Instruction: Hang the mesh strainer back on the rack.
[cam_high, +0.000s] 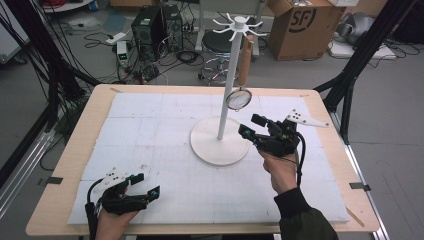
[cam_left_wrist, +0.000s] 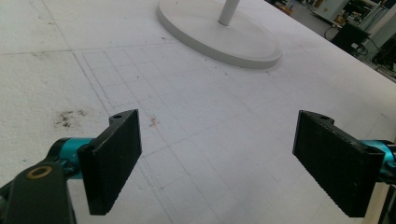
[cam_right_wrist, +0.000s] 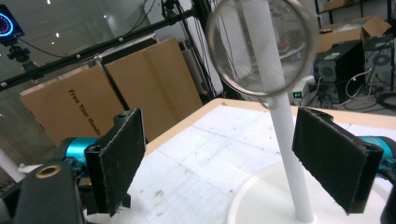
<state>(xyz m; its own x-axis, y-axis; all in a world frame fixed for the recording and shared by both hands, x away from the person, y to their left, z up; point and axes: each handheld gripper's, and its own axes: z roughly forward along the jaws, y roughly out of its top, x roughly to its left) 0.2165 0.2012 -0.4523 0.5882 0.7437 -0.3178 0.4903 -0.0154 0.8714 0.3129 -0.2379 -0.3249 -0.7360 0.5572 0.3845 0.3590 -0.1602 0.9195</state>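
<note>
The worktop (cam_high: 150, 120) carries a white stand (cam_high: 220, 145) with a tall pole. A round mesh strainer (cam_high: 239, 98) hangs against the pole, high above the stand's base. The right gripper (cam_high: 253, 126) is just beside the base, its fingers (cam_right_wrist: 334, 158) wide apart and holding nothing. The left gripper (cam_high: 146, 185) is well apart from the stand, near the worktop's front edge, its fingers (cam_left_wrist: 114, 161) also wide apart and empty.
</note>
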